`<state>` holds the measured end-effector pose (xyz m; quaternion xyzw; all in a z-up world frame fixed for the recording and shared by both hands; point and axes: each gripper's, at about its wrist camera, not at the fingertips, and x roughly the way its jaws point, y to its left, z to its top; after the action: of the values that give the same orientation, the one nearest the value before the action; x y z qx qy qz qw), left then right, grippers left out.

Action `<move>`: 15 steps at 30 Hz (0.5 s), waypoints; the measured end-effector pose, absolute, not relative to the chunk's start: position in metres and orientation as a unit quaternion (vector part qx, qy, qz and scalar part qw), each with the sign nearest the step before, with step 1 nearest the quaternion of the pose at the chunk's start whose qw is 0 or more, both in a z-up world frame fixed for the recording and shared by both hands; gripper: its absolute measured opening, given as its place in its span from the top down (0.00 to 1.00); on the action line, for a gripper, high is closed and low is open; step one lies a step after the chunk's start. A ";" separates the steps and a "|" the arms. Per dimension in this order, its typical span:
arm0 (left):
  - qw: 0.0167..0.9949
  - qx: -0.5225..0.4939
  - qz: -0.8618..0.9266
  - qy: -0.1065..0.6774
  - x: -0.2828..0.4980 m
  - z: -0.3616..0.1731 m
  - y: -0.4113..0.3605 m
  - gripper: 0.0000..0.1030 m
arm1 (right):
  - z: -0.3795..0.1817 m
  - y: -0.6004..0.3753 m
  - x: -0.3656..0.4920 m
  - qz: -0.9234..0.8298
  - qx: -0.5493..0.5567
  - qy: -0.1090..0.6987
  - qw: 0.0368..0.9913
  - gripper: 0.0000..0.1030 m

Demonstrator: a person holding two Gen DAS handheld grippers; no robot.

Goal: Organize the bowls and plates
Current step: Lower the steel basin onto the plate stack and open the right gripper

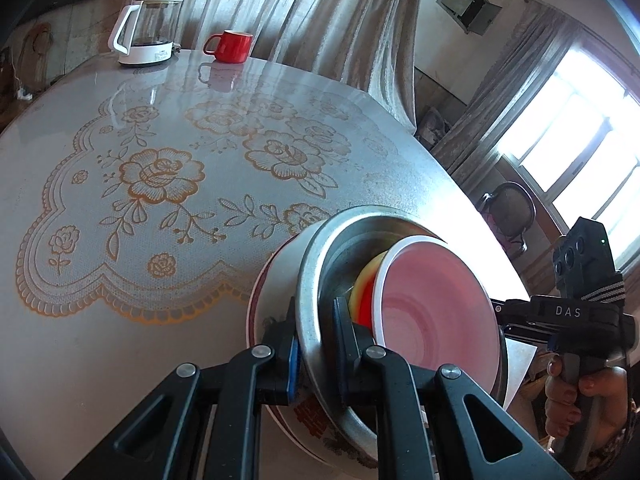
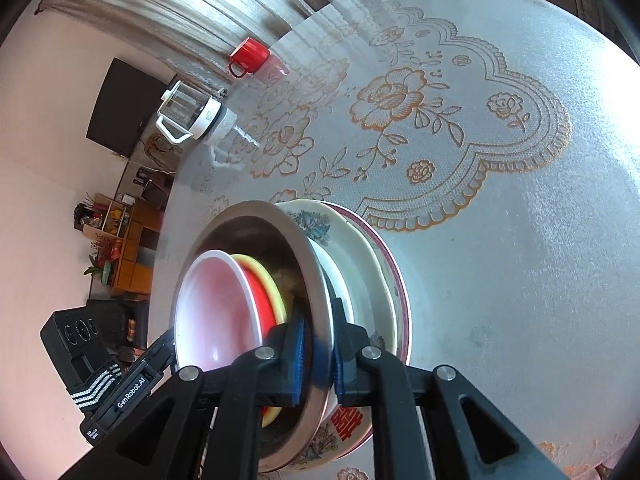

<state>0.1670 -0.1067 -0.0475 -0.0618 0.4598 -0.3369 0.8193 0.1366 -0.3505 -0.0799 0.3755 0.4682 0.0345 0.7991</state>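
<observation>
Left wrist | both grippers [image 1: 314, 344] [image 2: 320, 356] clamp steel bowl [image 1: 316, 276] rim | mug [image 1: 231, 46], kettle [image 1: 146, 32] far

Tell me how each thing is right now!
Left tool: shut on metal bowl rim.
Right tool: shut on metal bowl rim.
Metal bowl: held, other bowls nested inside.
Pink bowl: top of stack.
Red mug: upright on table.
Kettle: lid on.

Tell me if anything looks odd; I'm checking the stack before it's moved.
Nothing is spilled or broken. The red-and-white bowl sits off-centre in the steel bowl, whose rim both the left gripper and the right gripper clamp.
</observation>
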 end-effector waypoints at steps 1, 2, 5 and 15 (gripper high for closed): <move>0.820 -0.061 -0.336 0.459 0.167 -0.047 -0.106 0.87 | -0.080 -0.351 0.136 0.034 0.376 0.467 0.800 0.88; 0.821 -0.063 -0.337 0.458 0.167 -0.046 -0.106 0.87 | -0.079 -0.351 0.135 0.031 0.376 0.463 0.802 0.87; 0.823 -0.066 -0.336 0.453 0.167 -0.043 -0.104 0.87 | -0.072 -0.350 0.131 0.022 0.358 0.451 0.818 0.80; 0.833 -0.065 -0.335 0.436 0.163 -0.034 -0.099 0.80 | -0.059 -0.343 0.123 0.015 0.314 0.428 0.847 0.78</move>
<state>0.1632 -0.0986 -0.0344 -0.0651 0.4356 -0.3347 0.8331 0.1230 -0.3427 -0.0589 0.3137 0.4281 0.0154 0.8474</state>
